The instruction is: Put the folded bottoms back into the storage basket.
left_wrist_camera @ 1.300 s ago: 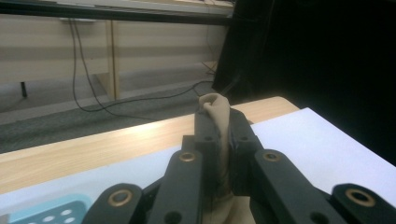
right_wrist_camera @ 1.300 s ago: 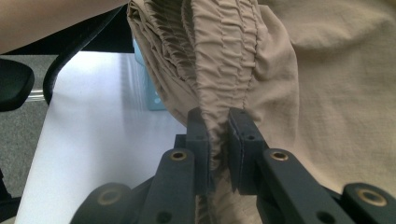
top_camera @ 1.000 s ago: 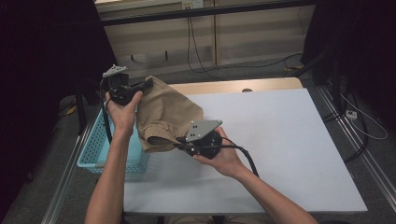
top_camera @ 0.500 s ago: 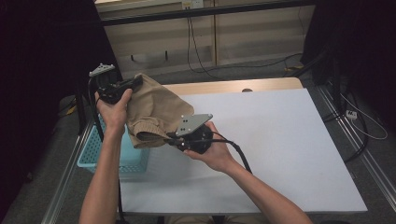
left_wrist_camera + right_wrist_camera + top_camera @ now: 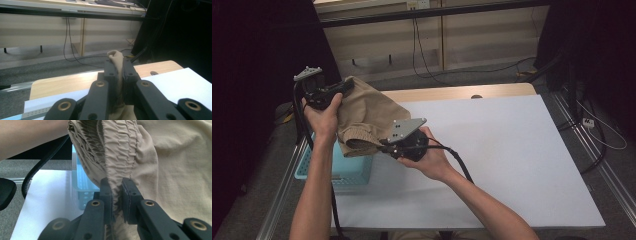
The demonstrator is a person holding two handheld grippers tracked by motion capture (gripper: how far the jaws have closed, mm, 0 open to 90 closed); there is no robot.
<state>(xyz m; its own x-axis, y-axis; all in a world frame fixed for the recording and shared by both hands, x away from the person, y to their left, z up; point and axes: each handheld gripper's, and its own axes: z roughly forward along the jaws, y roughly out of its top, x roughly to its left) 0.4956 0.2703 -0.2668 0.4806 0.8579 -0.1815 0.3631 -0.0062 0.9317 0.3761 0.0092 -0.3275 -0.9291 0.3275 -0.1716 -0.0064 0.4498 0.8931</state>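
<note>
A tan cloth garment (image 5: 364, 112) with a gathered elastic band hangs in the air between both hands, over the table's left edge. My left gripper (image 5: 343, 88) is shut on its upper corner; in the left gripper view the fabric (image 5: 116, 60) sticks up between the closed jaws. Lower down and to the right, my right gripper (image 5: 384, 145) is shut on the ruched band (image 5: 121, 152), which bunches between its pads (image 5: 128, 195).
A light blue plastic basket (image 5: 346, 167) sits under the cloth at the table's left edge. The white table top (image 5: 512, 150) spreads out to the right, with a wooden strip (image 5: 462, 92) along its far edge. Cables trail on the floor beyond.
Both hands have carried the garment left and slightly up, away from the table's middle and further over the basket. Both grips stay closed on the cloth.
</note>
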